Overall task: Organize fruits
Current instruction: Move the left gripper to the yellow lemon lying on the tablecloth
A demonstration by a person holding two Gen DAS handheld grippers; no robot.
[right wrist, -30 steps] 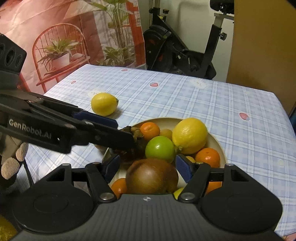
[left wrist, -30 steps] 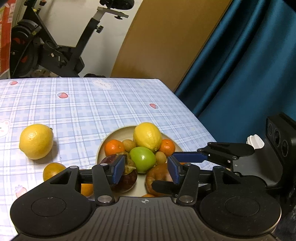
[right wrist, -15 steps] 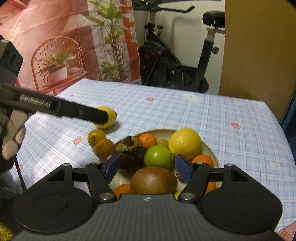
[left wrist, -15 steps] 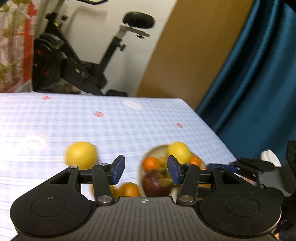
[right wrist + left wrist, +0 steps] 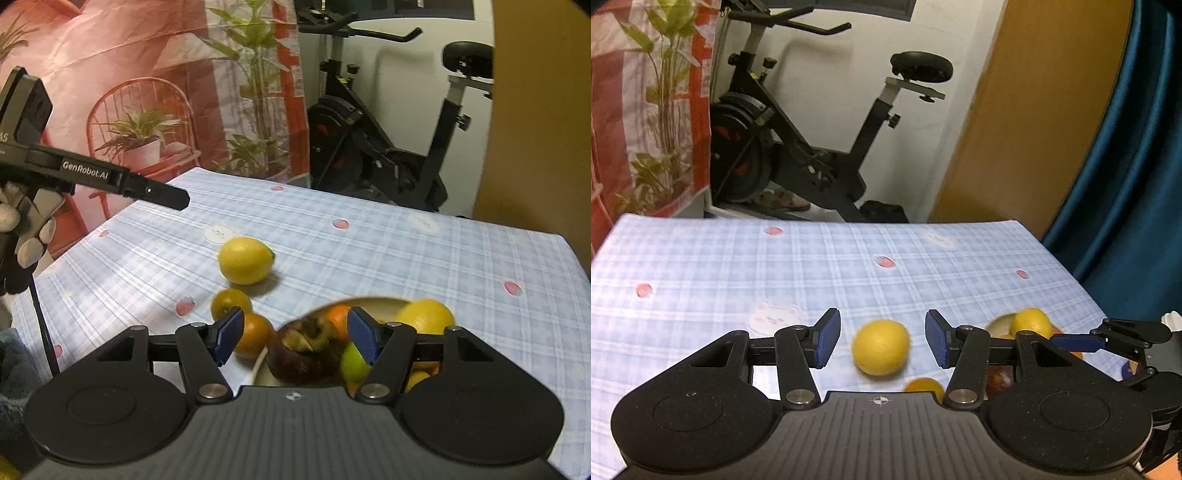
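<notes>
We see a soft, matt checked cloth (image 5: 406,258) covering the worktop. The lemon (image 5: 245,260) has a smooth, faintly glossy peel; the mangosteen (image 5: 303,354) looks dull and leathery, perhaps, given the blur. Each hand-held gripper (image 5: 293,338) is matt black plastic with ribbed blue pads (image 5: 827,338) and shiny metal pivots.

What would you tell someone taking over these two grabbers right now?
Left hand-held gripper: open, empty, lined up on the loose lemon on the tablecloth.
Right hand-held gripper: open, jaws just narrowing, nothing gripped, above the mangosteen at the plate edge.
Done: plate holds lemon, lime, oranges, mangosteen.
Left: the loose lemon and two small orange fruits beside the plate.
</notes>
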